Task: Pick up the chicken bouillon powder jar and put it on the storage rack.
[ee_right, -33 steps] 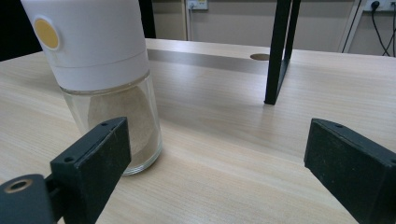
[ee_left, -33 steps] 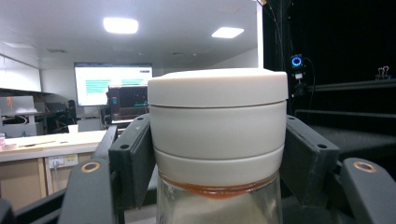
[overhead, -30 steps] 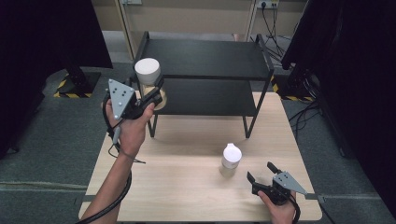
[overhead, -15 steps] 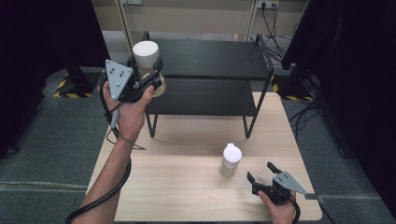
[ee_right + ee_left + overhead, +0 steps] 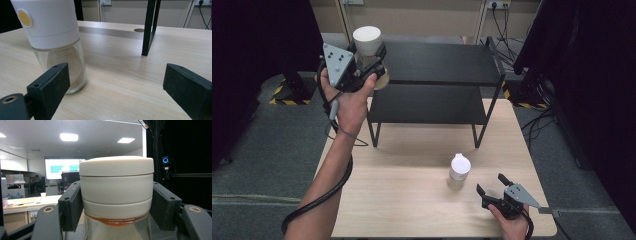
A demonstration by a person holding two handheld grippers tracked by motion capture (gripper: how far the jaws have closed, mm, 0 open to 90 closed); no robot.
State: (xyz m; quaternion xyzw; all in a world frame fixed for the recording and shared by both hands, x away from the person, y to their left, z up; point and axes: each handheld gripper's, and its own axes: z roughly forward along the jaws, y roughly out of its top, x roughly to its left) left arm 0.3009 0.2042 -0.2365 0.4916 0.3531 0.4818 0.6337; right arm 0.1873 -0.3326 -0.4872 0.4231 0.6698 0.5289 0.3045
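Observation:
My left gripper (image 5: 371, 62) is shut on a glass jar (image 5: 368, 50) with a white lid, held in the air by the left end of the black shelf's top board (image 5: 439, 62). In the left gripper view the jar (image 5: 116, 195) sits between both pads, white lid up, orange contents below. A second white-capped jar (image 5: 459, 171) with pale powder stands on the wooden table (image 5: 402, 200). My right gripper (image 5: 493, 187) rests open on the table just right of it. In the right gripper view that jar (image 5: 53, 40) stands ahead at the left, outside the open jaws.
The black two-tier shelf (image 5: 427, 102) stands at the table's far half; one of its legs (image 5: 150, 27) rises ahead of the right gripper. Dark curtains flank both sides. Cables lie on the floor at the far right.
My left gripper has lifted the jar up and slightly left, from the lower shelf level to the height of the top board. The right gripper and the powder jar have not moved.

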